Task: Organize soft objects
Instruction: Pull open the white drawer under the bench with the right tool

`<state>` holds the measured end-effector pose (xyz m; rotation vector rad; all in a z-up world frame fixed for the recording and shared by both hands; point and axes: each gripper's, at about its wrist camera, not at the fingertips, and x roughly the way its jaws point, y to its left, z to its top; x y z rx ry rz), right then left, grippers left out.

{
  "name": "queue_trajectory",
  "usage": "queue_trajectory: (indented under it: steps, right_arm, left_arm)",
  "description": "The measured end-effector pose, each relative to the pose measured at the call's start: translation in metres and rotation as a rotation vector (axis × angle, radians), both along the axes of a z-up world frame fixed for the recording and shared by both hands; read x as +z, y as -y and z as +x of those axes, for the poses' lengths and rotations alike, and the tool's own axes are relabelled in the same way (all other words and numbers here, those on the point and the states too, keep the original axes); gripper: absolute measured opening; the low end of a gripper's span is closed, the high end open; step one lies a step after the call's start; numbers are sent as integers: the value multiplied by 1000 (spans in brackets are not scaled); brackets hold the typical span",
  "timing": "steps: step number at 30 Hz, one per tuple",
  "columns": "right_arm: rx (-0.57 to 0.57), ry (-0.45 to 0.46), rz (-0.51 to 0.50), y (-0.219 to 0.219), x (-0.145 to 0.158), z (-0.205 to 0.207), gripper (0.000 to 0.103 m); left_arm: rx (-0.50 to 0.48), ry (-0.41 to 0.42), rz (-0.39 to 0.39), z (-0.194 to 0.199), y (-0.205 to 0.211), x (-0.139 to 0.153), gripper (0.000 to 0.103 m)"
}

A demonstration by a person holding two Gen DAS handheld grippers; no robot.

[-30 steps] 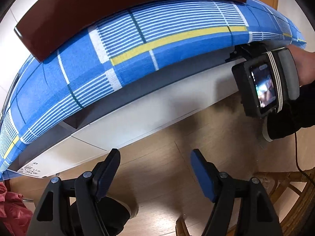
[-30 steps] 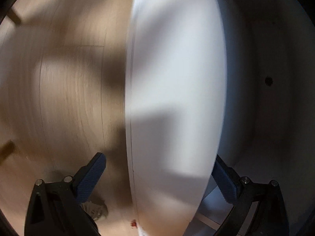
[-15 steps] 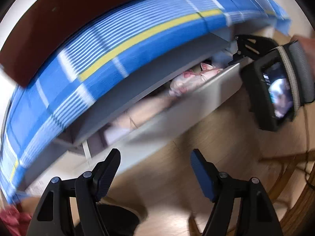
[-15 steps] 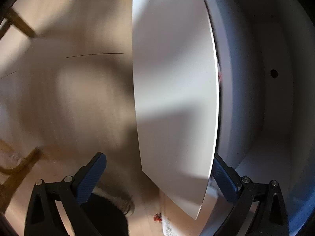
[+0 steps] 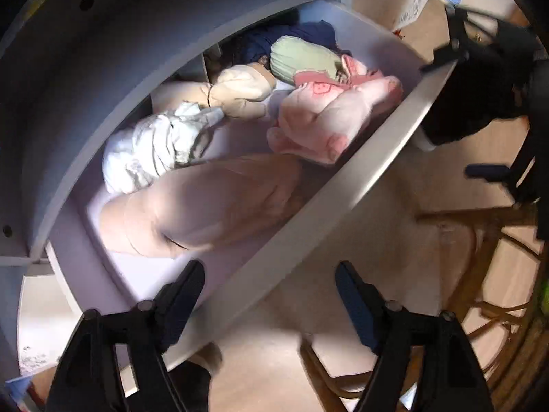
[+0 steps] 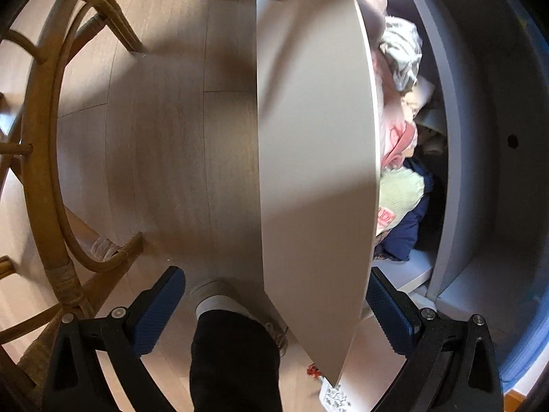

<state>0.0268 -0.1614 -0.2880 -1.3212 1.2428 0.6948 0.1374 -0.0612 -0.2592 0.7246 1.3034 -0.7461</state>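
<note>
A white under-bed drawer point(image 5: 343, 206) stands pulled out and holds several soft things: a pink plush point(image 5: 329, 113), a large beige cushion point(image 5: 212, 202), a white crumpled cloth point(image 5: 158, 144), a cream plush point(image 5: 240, 92), a green knit piece point(image 5: 302, 58) and dark blue fabric point(image 5: 295, 34). My left gripper point(image 5: 269, 295) is open and empty above the drawer's front edge. My right gripper point(image 6: 274, 309) is open, its fingers either side of the drawer's front panel point(image 6: 315, 171) near its end. It also shows in the left wrist view point(image 5: 480, 86).
A rattan chair point(image 6: 44, 158) stands on the wooden floor point(image 6: 164, 137) on the room side of the drawer; it also shows in the left wrist view point(image 5: 480, 274). My shoes point(image 6: 236, 312) are beside the drawer front. The bed frame point(image 5: 103, 51) overhangs the drawer.
The drawer has slid out from under the bed, exposing the soft things inside. My left gripper has tipped down over it. The blue bedcover has left the left view.
</note>
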Motion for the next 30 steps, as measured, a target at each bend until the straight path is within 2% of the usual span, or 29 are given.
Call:
queue_trajectory:
  steps: [2,4,6,9,11,13,15,16,17,20,22,24,25,29,30]
  right_arm:
    - [-5,-12,-4,2,-1,2,103]
    - [-28,-49,17,2,5,1,103]
    - [-49,-98,47,5,5,-2,103]
    - [-75,-209,143,7,23,-8,103]
    - [-110,-172,233,11,45,0,103]
    - [-201,-126,354,18,70,18,103]
    - [-292,-79,450,25,86,35,103]
    - [-351,-60,502,30,93,46,103]
    - [-395,-49,532,32,103,55,103]
    - [-526,-37,550,41,105,75,103]
    - [-599,-61,532,44,94,82,103]
    - [-650,-118,510,42,79,84,103]
    - [-658,-142,505,42,71,82,102]
    - [-638,-246,496,20,42,81,72]
    - [-634,-262,474,14,34,84,70]
  left_arm:
    - [-39,12,34,-5,1,-1,80]
    - [-50,-17,41,-8,2,-1,82]
    - [-82,-78,47,-15,2,-3,88]
    - [-210,-166,94,-38,6,-4,92]
    - [-251,-230,97,-44,6,-2,92]
    - [-258,-312,84,-41,3,2,90]
    - [-203,-409,44,-25,-1,8,86]
    - [-149,-457,-8,-10,-6,17,80]
    - [-115,-478,-65,3,-11,27,79]
    - [1,-443,-286,44,-27,79,80]
    - [104,-366,-374,70,-40,104,80]
    - [216,-290,-388,85,-51,109,80]
    - [302,-254,-369,96,-56,107,80]
    - [533,-221,-276,98,-73,82,80]
    - [587,-225,-259,97,-79,76,80]
